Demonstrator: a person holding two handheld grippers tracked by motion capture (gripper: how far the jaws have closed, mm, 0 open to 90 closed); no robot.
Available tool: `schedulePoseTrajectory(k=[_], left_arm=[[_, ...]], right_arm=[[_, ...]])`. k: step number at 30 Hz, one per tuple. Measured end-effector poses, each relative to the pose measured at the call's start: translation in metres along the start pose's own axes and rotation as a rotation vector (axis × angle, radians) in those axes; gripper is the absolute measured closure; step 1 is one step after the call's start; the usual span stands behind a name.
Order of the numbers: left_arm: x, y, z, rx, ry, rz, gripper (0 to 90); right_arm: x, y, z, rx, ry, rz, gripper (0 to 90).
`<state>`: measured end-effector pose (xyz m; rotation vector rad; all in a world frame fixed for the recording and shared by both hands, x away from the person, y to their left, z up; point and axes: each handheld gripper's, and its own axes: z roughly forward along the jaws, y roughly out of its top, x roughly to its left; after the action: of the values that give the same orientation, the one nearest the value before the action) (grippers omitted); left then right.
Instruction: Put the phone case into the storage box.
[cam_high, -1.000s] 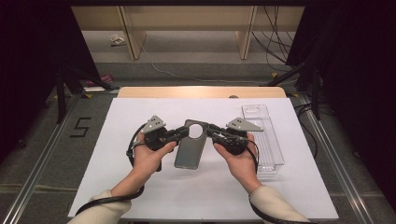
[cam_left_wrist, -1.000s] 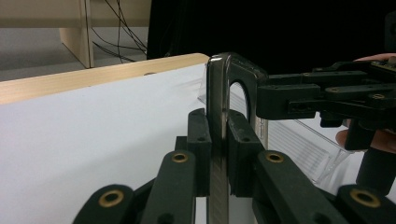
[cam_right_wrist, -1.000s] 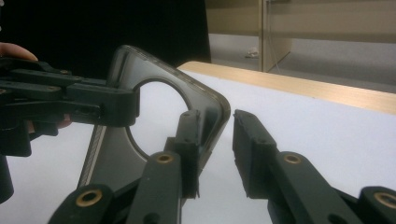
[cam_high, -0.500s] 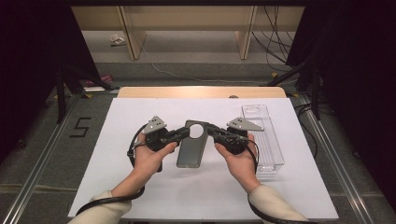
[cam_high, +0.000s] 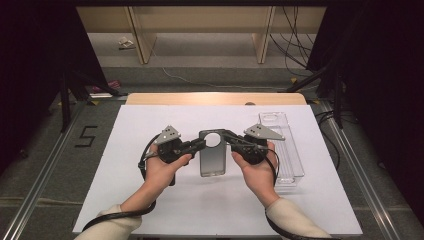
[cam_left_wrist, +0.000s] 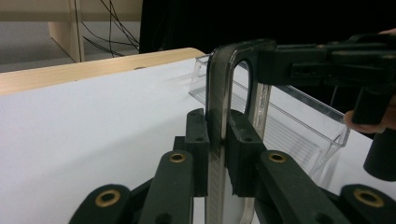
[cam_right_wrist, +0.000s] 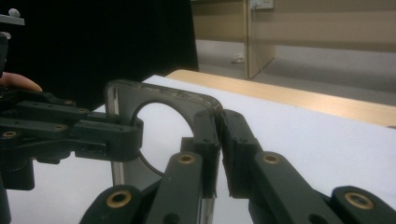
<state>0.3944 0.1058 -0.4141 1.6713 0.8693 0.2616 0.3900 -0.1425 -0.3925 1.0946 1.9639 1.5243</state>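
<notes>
A dark, see-through phone case (cam_high: 214, 161) with a round hole near its top hangs above the white table sheet (cam_high: 150, 125), held between both grippers. My left gripper (cam_high: 200, 144) is shut on its left edge; in the left gripper view the case (cam_left_wrist: 219, 93) stands upright between the pads (cam_left_wrist: 218, 128). My right gripper (cam_high: 227, 136) grips the right edge near the top corner. Its jaws have just been closing, and the case's edge (cam_right_wrist: 121, 93) sits between the pads of the right gripper (cam_right_wrist: 218, 126).
A clear plastic tray (cam_high: 287, 150) lies on the sheet just right of my right hand, also seen past the case as the clear tray (cam_left_wrist: 289, 121). A wooden strip (cam_high: 215, 98) borders the table's far edge. Dark stands and cables flank both sides.
The right gripper's jaws have drawn together on the case's right edge. Hands and case have hardly shifted.
</notes>
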Motion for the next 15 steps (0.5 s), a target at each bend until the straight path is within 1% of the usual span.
schedulePoseTrajectory(k=[1, 5, 7, 9, 11, 15], left_arm=[[0.0, 0.0, 0.0, 0.001, 0.001, 0.002, 79.6], [-0.001, 0.001, -0.001, 0.006, 0.007, 0.018, 76.3], [-0.001, 0.002, -0.002, 0.009, 0.01, 0.033, 72.4], [-0.001, 0.003, -0.003, 0.016, 0.015, 0.056, 68.7], [-0.002, 0.004, -0.004, 0.027, 0.023, 0.08, 62.2], [-0.001, 0.005, -0.008, 0.041, 0.025, 0.107, 49.1]], right_arm=[[0.0, 0.001, 0.0, -0.003, -0.006, -0.006, 85.5], [-0.002, 0.001, -0.002, -0.007, -0.027, 0.002, 85.6], [-0.005, 0.002, -0.003, -0.008, -0.038, 0.009, 85.6], [-0.008, 0.002, -0.004, -0.012, -0.051, 0.014, 85.6], [-0.009, 0.004, -0.006, -0.019, -0.062, 0.013, 85.5], [-0.012, 0.006, -0.008, -0.025, -0.079, 0.012, 85.5]])
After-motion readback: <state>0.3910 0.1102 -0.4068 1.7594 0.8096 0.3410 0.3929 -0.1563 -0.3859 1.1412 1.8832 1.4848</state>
